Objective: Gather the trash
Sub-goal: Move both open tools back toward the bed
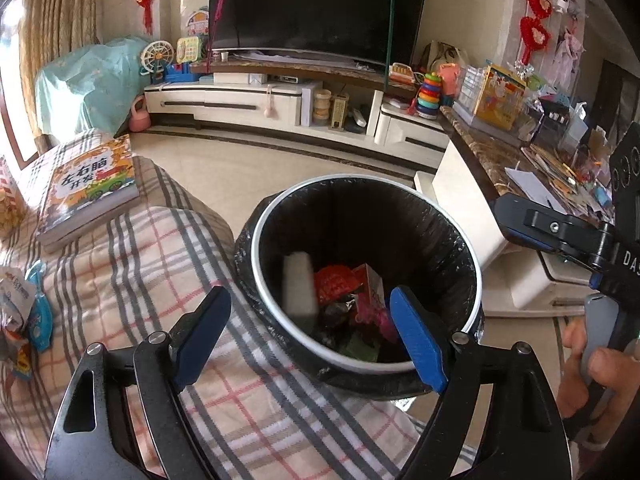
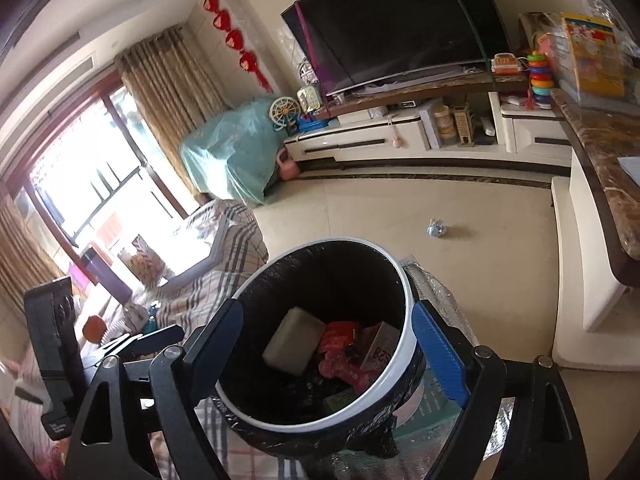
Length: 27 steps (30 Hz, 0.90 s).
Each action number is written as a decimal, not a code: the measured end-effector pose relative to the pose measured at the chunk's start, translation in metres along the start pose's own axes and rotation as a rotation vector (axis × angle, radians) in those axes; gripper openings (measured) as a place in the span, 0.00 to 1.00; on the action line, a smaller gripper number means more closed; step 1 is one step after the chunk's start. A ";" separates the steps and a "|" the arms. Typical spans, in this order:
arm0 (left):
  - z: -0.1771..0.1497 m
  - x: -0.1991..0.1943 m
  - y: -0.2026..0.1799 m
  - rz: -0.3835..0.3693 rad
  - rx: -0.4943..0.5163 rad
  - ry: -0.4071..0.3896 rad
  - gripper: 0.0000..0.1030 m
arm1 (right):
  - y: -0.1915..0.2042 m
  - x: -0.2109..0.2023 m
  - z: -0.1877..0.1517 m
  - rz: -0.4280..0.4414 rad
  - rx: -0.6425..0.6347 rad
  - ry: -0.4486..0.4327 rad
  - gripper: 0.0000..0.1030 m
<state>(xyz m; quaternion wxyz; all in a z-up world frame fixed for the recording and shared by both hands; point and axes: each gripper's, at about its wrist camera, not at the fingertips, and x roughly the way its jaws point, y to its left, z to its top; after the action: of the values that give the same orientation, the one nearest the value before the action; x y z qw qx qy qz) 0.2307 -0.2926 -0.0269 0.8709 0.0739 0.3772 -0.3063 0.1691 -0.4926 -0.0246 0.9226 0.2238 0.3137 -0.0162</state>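
A round trash bin (image 1: 460,236) with a white rim and black liner stands beside a plaid-covered sofa. Inside lie a white block (image 1: 298,284), red wrappers (image 1: 334,284) and a pink carton (image 1: 370,296). The white block looks blurred. My left gripper (image 1: 310,334) is open and empty above the bin's near rim. My right gripper (image 2: 328,348) is open and empty over the bin (image 2: 408,300); the white block (image 2: 294,340) and red wrappers (image 2: 340,344) show between its fingers. The right gripper also shows at the right edge of the left wrist view (image 1: 560,232).
Snack wrappers (image 1: 24,320) and a children's book (image 1: 92,184) lie on the plaid cover (image 1: 160,256). A small crumpled blue wrapper (image 2: 437,229) lies on the floor. A marble-topped counter (image 1: 492,152) with clutter is at the right, a TV cabinet (image 1: 248,100) behind.
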 end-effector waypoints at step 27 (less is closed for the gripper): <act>-0.144 -0.114 0.166 0.262 -0.391 -0.037 0.82 | 0.159 0.051 -0.100 0.211 -0.190 0.184 0.94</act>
<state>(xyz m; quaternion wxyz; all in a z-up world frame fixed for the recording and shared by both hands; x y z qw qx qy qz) 0.1802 -0.0531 -0.0657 0.9078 -0.0535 0.4003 -0.1131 0.1798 -0.3018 -0.0609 0.9035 0.1676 0.3719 0.1311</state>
